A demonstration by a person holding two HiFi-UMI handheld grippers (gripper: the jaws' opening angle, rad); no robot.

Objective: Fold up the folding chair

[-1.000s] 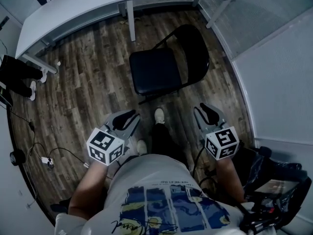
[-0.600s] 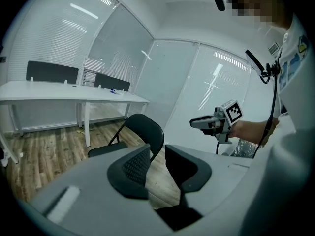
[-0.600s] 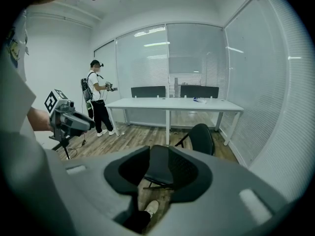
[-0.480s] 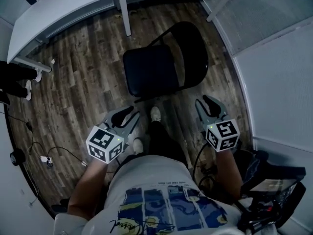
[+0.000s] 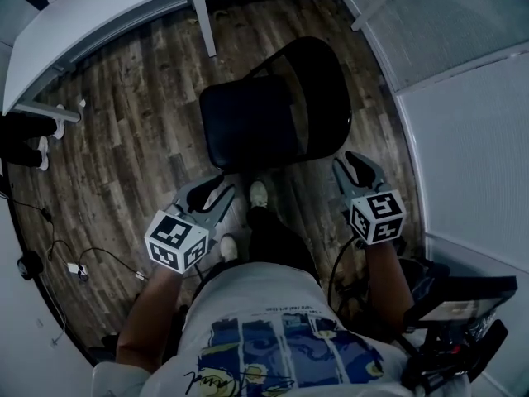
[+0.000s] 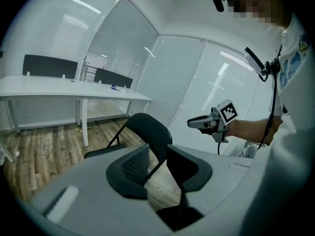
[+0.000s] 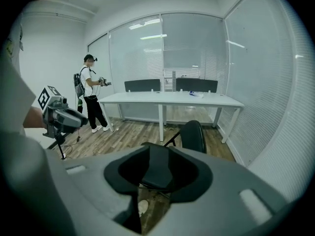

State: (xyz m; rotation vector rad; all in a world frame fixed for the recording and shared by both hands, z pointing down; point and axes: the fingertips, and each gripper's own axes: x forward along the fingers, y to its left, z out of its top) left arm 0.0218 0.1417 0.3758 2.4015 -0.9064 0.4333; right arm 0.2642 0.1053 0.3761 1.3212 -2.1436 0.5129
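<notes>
Folding chair (image 5: 264, 118) sits unfolded on the floor (image 5: 140, 122) just ahead, left tool (image 5: 216, 190) empty and opening, right tool (image 5: 356, 164) empty with jaws apart, so a lopsided grab on the backrest (image 5: 321, 98) could skid or tip it.

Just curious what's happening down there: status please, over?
Left gripper opening, empty; right gripper open, empty. Folding chair unfolded, untouched, ahead of both. Only the person's shoe near its front edge.

My right gripper (image 7: 157, 172) hides the folding chair (image 7: 193, 135) below its backrest. The tabletop (image 5: 124, 15) runs off the edge, and something small (image 7: 195, 94) on it I can't identify.
</notes>
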